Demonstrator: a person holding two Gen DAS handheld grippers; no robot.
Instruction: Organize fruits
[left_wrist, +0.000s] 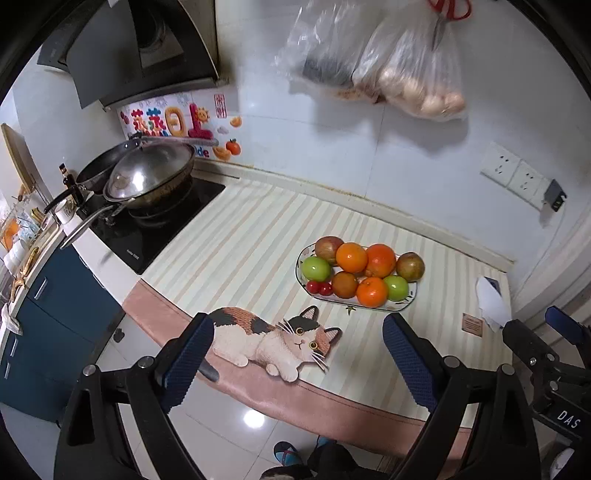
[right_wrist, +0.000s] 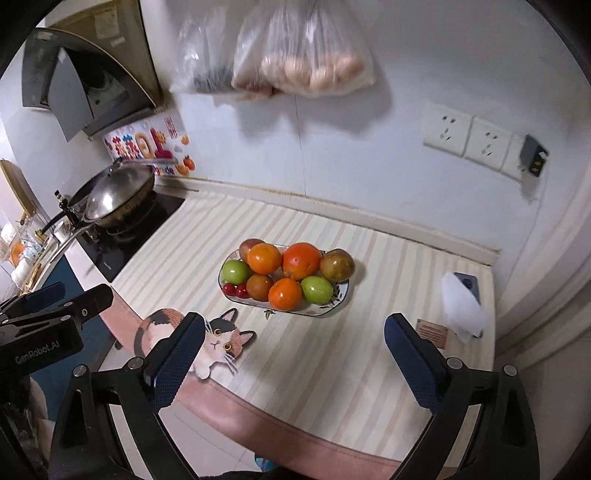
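A white oval plate (left_wrist: 406, 300) (right_wrist: 341, 293) sits on the striped counter mat, piled with fruit: oranges (left_wrist: 351, 257) (right_wrist: 301, 260), two green apples (left_wrist: 316, 268) (right_wrist: 317, 289), brownish-red fruits (left_wrist: 410, 266) (right_wrist: 337, 264) and small red cherry-like fruits (left_wrist: 320, 287) (right_wrist: 236, 290). My left gripper (left_wrist: 297, 350) is open and empty, held back over the counter's front edge, short of the plate. My right gripper (right_wrist: 295, 349) is open and empty, also near the front edge, with the plate ahead between its fingers.
A cat-shaped mat (left_wrist: 273, 341) (right_wrist: 218, 338) lies at the front edge. A wok with lid (left_wrist: 151, 177) (right_wrist: 114, 195) sits on the stove at left. A white tissue and phone (right_wrist: 463, 302) lie at right. Plastic bags (right_wrist: 288, 55) hang on the wall.
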